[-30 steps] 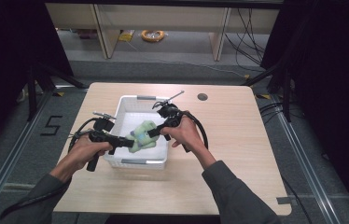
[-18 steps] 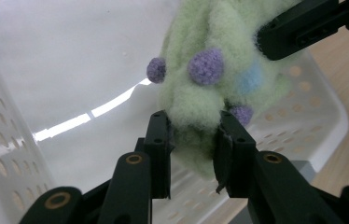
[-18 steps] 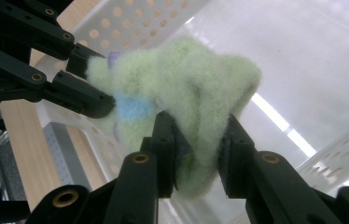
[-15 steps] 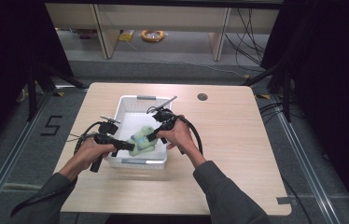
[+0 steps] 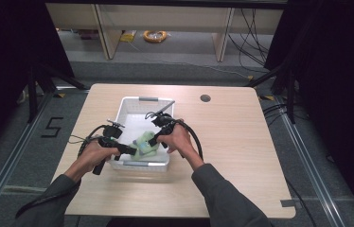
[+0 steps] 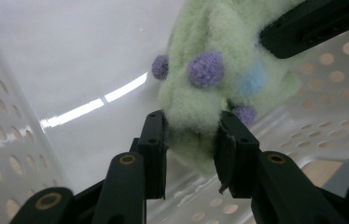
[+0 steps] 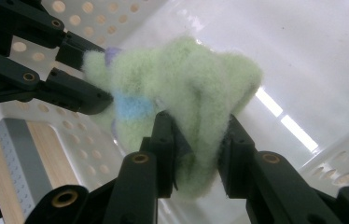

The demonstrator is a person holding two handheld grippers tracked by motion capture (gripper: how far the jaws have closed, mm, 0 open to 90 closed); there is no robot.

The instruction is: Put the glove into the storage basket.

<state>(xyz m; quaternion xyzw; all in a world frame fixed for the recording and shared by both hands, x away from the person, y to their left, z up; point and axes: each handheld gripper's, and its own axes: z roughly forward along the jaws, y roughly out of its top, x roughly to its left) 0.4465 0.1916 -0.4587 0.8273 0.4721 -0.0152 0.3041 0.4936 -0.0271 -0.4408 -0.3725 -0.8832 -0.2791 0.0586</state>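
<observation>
A pale wooden surface [image 5: 241, 156] carries a white perforated basket [image 5: 127, 102], which stands directly on it, left of the middle. A small dark round hole [image 5: 205, 98] sits in the wood, to the right of the basket's far corner.

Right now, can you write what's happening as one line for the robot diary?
left gripper: pinching fuzzy green sock, jaws just easing open | right gripper: clamped on same sock | place: inside white basket | stage: lowering it in
</observation>
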